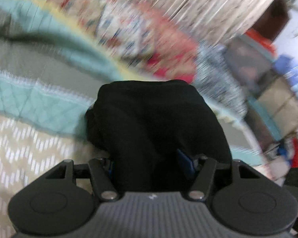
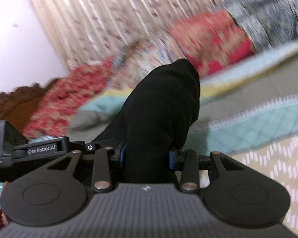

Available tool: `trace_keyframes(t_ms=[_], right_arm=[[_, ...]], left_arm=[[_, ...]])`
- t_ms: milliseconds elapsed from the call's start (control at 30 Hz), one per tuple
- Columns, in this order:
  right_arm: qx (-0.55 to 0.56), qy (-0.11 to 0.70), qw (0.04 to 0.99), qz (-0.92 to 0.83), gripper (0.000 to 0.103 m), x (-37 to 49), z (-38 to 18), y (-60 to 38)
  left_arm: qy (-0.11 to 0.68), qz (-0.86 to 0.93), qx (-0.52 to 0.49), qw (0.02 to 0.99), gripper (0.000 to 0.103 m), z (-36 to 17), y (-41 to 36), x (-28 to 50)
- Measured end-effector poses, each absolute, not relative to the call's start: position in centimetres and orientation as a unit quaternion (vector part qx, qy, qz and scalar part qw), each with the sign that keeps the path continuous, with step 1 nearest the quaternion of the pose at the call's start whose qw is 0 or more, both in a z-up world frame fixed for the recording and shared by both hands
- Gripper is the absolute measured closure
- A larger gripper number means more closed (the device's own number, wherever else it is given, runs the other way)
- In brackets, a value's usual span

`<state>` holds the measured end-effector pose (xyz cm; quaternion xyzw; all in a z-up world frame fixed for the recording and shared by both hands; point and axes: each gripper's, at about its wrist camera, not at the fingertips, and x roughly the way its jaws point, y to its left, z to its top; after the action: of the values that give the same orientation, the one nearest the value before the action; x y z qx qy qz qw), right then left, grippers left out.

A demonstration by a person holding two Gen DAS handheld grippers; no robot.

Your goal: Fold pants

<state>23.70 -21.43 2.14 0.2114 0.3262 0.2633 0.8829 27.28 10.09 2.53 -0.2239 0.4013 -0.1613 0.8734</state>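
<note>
Black pants point(image 1: 155, 127) fill the middle of the left wrist view, bunched thick between the blue pads point(image 1: 183, 159) of my left gripper point(image 1: 152, 160), which is shut on the cloth and holds it above the bed. In the right wrist view another bunch of the same black pants point(image 2: 161, 107) rises from my right gripper point(image 2: 146, 156), whose blue pads point(image 2: 170, 159) press on it from both sides. The fingertips of both grippers are hidden under the fabric. The left gripper's body point(image 2: 29, 150) shows at the left edge of the right wrist view, close beside the right one.
A quilted bedspread point(image 1: 29, 103) in teal, grey and beige zigzag lies below. Red floral bedding point(image 2: 208, 39) and a grey patterned blanket point(image 2: 268, 19) are piled at the far side. A striped curtain point(image 2: 109, 15) hangs behind; boxes and clutter point(image 1: 268, 75) stand beside the bed.
</note>
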Motion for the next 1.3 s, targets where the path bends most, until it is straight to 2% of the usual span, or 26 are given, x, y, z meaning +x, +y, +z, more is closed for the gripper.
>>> trace_keyframes(t_ms=[67, 100, 133, 167, 267, 367, 600, 767, 1167, 1300], right_arm=[[0.193, 0.357, 0.885, 0.228, 0.051, 23.8, 0.3, -20.8], [0.197, 0.351, 0.891, 0.211, 0.039, 23.4, 0.2, -20.9], [0.202, 0.349, 0.891, 0.208, 0.036, 23.1, 0.5, -21.0], [0.201, 0.351, 0.891, 0.204, 0.036, 22.8, 0.9, -21.2], [0.190, 0.345, 0.902, 0.176, 0.035, 20.9, 2.7, -22.0], [0.182, 0.325, 0.912, 0.172, 0.031, 17.5, 4.1, -22.8], [0.177, 0.344, 0.906, 0.171, 0.028, 7.7, 4.6, -23.6], [0.178, 0.379, 0.893, 0.165, 0.028, 2.5, 4.5, -23.6], [0.201, 0.403, 0.876, 0.171, 0.022, -6.5, 4.7, -23.6], [0.174, 0.412, 0.874, 0.191, 0.021, -8.5, 4.3, -22.2]], left_arm=[[0.422, -0.128, -0.209, 0.873, 0.022, 0.6, 9.7, 27.4], [0.415, -0.124, -0.213, 0.876, 0.019, 0.6, 9.9, 27.0], [0.414, -0.123, -0.213, 0.876, 0.016, 0.9, 9.9, 26.6], [0.418, -0.116, -0.206, 0.877, 0.013, 1.4, 9.8, 26.2], [0.417, -0.096, -0.182, 0.885, 0.011, 3.1, 9.8, 24.3], [0.411, -0.083, -0.143, 0.896, 0.006, 5.4, 9.3, 20.7], [0.420, -0.055, -0.066, 0.904, 0.002, 8.6, 5.9, 11.2], [0.429, -0.051, -0.053, 0.900, 0.000, 9.4, 4.6, 5.2], [0.435, -0.028, -0.041, 0.899, 0.000, 10.0, 4.0, -4.4], [0.436, -0.019, -0.030, 0.899, 0.000, 9.9, 3.6, -6.3]])
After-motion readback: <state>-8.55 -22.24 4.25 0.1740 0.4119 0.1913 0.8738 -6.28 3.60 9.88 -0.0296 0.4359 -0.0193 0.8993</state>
